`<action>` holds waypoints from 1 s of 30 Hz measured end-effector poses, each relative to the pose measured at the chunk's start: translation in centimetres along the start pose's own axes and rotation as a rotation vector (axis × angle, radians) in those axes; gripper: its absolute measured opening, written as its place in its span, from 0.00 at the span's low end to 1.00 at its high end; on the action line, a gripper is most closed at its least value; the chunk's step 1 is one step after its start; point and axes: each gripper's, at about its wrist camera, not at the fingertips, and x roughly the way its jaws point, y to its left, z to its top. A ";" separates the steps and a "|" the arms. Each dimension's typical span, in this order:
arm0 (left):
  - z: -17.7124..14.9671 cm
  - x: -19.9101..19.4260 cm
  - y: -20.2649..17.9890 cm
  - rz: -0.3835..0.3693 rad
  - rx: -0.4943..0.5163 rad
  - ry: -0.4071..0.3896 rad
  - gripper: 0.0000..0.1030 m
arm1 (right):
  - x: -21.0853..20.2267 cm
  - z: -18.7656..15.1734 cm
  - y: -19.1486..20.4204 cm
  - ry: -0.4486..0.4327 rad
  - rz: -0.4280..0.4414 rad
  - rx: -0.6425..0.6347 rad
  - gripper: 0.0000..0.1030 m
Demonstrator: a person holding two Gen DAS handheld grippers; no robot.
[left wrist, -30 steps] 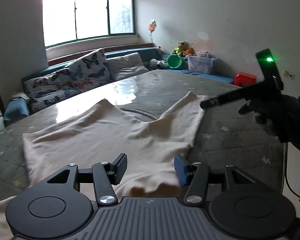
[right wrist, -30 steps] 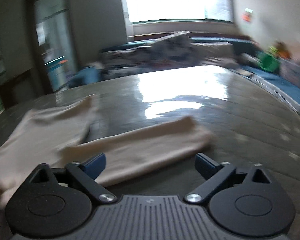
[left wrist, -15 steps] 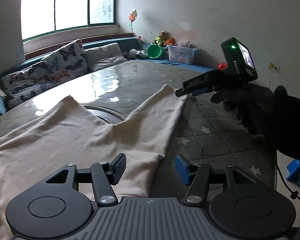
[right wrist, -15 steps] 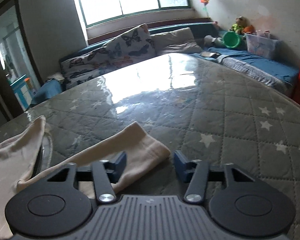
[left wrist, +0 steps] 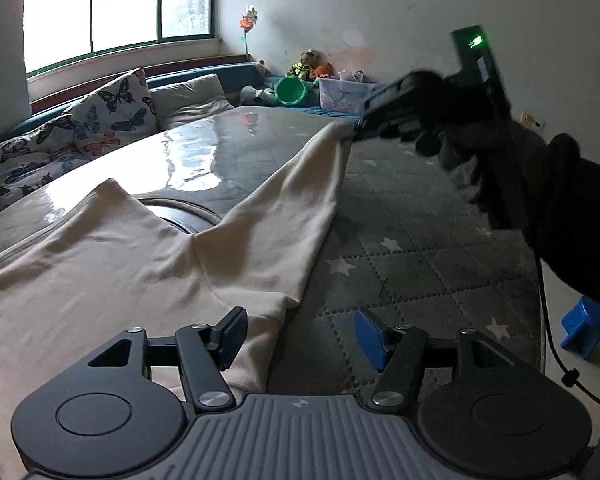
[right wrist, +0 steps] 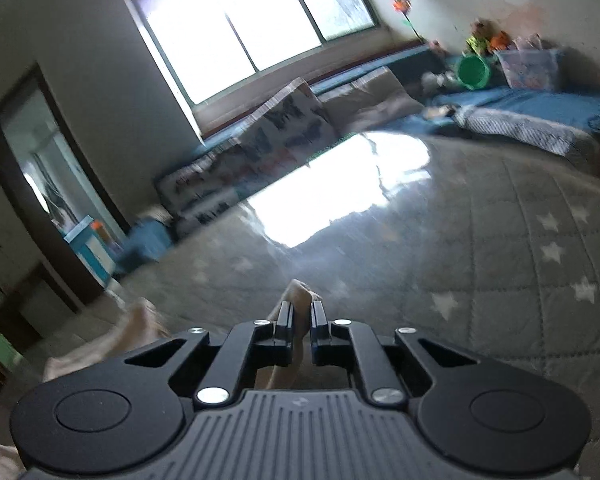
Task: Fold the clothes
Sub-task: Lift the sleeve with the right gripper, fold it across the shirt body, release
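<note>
A grey star-quilted bed [left wrist: 412, 248] carries the cream garment [left wrist: 148, 264], spread across its near left. The right gripper [right wrist: 301, 312] has just clenched on the far sleeve end; the left gripper [left wrist: 298, 332], widening, straddles the near hem, released.

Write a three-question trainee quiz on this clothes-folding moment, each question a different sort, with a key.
1. True or false: the right gripper is shut on the cuff end of the cream garment.
2. Multiple choice: the left gripper is A) shut on cloth, B) open over the garment's lower edge, C) out of view.
3. Fill in: the green bucket sits beside a clear storage ____.

Key: 1 true, with cloth pinched between its fingers. 2 B. 3 box.
</note>
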 end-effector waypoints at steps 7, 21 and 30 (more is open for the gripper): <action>-0.7 -3.4 1.3 0.057 -0.048 -0.062 0.67 | -3.1 1.7 4.9 -0.061 0.164 -0.057 0.07; -5.3 -10.1 5.5 0.218 -0.194 -0.115 0.72 | -0.7 -2.4 20.6 0.079 0.447 -0.283 0.07; -7.2 -11.3 6.4 0.248 -0.255 -0.110 0.72 | 0.6 -8.6 26.4 0.252 0.516 -0.402 0.09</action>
